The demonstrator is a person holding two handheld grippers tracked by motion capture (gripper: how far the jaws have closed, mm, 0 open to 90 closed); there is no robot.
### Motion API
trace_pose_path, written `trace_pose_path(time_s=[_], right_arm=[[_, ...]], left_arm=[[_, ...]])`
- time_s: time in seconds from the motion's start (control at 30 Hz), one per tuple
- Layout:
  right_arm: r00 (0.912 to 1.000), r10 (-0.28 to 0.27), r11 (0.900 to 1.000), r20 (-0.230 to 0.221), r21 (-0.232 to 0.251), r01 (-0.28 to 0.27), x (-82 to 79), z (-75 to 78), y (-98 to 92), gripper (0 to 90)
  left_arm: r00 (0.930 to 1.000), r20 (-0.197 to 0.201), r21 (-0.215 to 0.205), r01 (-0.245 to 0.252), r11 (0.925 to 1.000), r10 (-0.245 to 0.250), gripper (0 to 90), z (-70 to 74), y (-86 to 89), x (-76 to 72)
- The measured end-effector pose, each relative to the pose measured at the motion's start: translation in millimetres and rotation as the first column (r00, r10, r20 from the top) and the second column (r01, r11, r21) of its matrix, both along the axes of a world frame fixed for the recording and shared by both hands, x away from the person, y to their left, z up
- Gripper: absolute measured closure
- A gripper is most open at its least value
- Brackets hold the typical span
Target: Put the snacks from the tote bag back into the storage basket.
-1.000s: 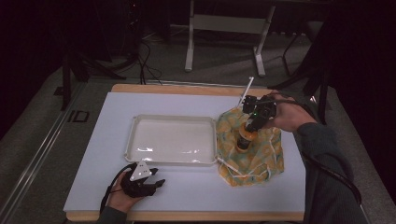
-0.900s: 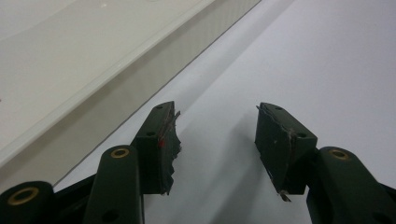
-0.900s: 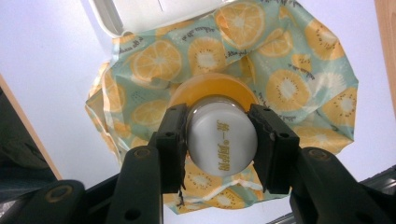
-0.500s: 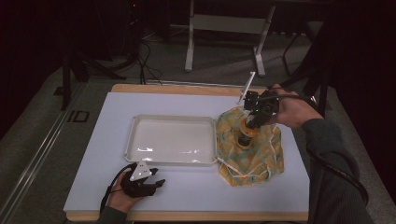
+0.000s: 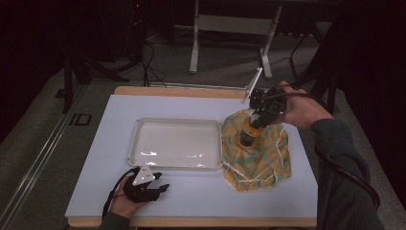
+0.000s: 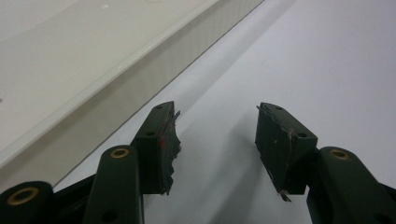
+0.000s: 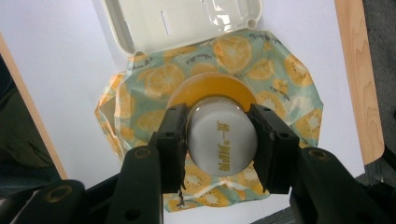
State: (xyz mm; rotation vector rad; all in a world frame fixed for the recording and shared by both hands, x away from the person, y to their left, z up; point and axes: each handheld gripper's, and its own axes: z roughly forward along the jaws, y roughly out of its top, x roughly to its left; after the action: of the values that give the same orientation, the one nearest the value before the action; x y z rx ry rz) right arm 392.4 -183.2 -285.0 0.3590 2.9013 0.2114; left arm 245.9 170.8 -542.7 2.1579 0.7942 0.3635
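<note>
Sitting on the white table (image 5: 201, 189) are a big tray (image 5: 175, 146), an orange-print bag (image 5: 261, 158), the right gripper (image 7: 219, 140) squeezing a bottle (image 7: 222, 144) above it, and the left gripper (image 6: 217, 140), wide open, holding nothing.

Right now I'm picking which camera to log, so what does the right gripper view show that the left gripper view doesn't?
Right gripper view alone: the right gripper with its jaws closed on the white cap of a bottle, above a lemon-print bag, with the table's wooden edge to one side. Left gripper view alone: the left gripper, jaws apart and holding nothing, low over the tabletop. Both share the white tray and the white table surface.
</note>
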Motion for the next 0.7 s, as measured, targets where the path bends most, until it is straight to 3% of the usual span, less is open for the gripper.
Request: trace_pose_path(time_s=[0.7], right_arm=[[0.9982,0.06,0.998,0.006,0.016,-0.06,-4.4,8.3,17.1,58.9]], left_arm=[[1.0,-0.004,-0.003,0.0,1.0,0.0,48.0,0.1,0.6,0.4]])
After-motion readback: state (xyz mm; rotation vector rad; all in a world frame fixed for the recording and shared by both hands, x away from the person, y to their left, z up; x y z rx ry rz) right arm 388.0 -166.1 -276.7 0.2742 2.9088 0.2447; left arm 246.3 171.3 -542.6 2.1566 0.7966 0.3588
